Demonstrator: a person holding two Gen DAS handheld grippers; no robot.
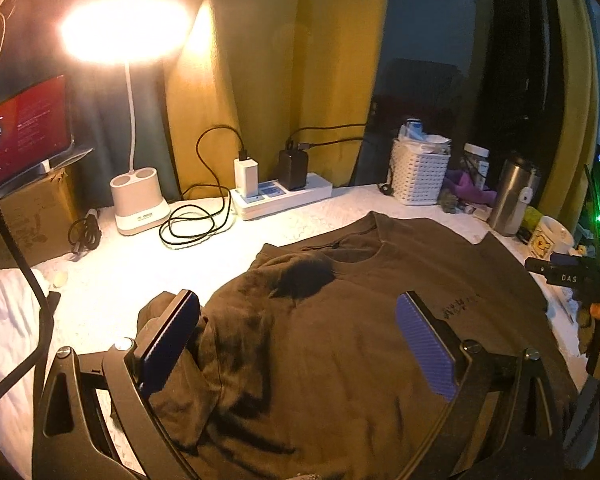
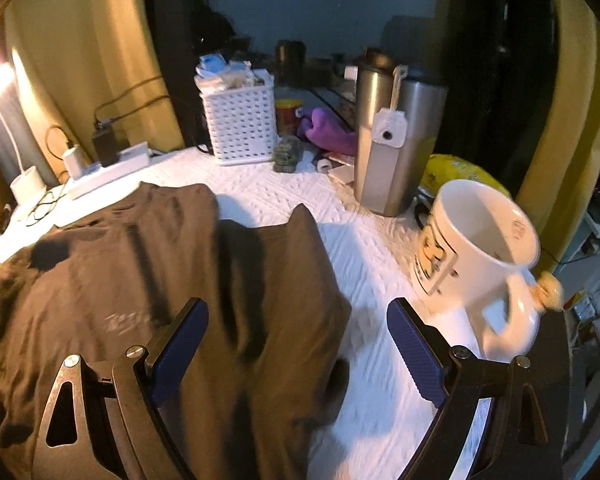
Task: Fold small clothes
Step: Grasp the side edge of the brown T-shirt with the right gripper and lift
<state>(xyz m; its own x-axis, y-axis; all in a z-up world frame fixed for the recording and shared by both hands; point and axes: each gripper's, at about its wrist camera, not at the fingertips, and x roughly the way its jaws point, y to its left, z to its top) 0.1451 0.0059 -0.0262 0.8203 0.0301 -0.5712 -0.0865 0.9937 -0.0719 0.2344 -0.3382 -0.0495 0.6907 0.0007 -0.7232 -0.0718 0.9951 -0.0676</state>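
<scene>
A: Brown shirt (image 1: 340, 340) spread face-up across the white table cover (image 1: 140, 272), collar toward the power strip (image 1: 284, 196), left sleeve already bunched inward. Right sleeve (image 2: 284, 280) lying out flat on the mug side.

B: Left gripper (image 1: 300, 340)?

A: Hovering over the shirt's chest, jaws spread wide, nothing pinched. Right gripper (image 2: 296, 344) likewise spread, straddling the shirt's right edge, empty.

B: Best way to take the next fold, then?

A: Probably: pinch the shirt's right edge low, at hem and shoulder together, lift just clear, carry across toward the printed text (image 2: 128, 322), lay flat, smooth before letting go.

B: Hazards?

A: White mug (image 2: 476, 264) just beside the shirt's right edge, steel tumbler (image 2: 392, 144) behind it. Worth keeping the right-hand swing low and inward. Loose charger cable (image 1: 192, 220) beyond the collar, well apart.
</scene>
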